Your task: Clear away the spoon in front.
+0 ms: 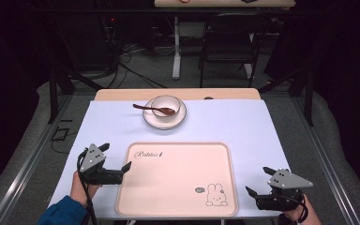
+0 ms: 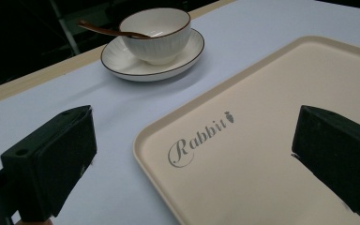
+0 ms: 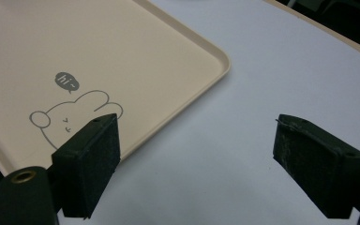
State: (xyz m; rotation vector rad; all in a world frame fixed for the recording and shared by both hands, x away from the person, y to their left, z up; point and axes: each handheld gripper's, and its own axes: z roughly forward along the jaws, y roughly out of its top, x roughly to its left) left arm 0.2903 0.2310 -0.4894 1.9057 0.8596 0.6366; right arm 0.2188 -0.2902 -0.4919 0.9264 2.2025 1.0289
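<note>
Tray [image 1: 178,187], beige with a rabbit print, lies flat on the pale cloth at the near middle of the table [image 1: 262,131]. Left gripper [image 1: 117,159], jaws spread, straddles its left rim; right gripper [image 1: 258,182], jaws spread and empty, rests beside its right rim. Beyond the tray, a bowl [image 1: 165,105] holding a spoon [image 1: 152,108] stands on a saucer [image 1: 180,119].

A beige tray [image 1: 178,197] with grey "Rabbit" lettering and a bunny drawing at lower centre; white, brown-rimmed bowl [image 1: 165,106] and saucer [image 1: 148,120]; brown spoon [image 1: 151,108]; pale lilac mat [image 1: 243,131].
</note>
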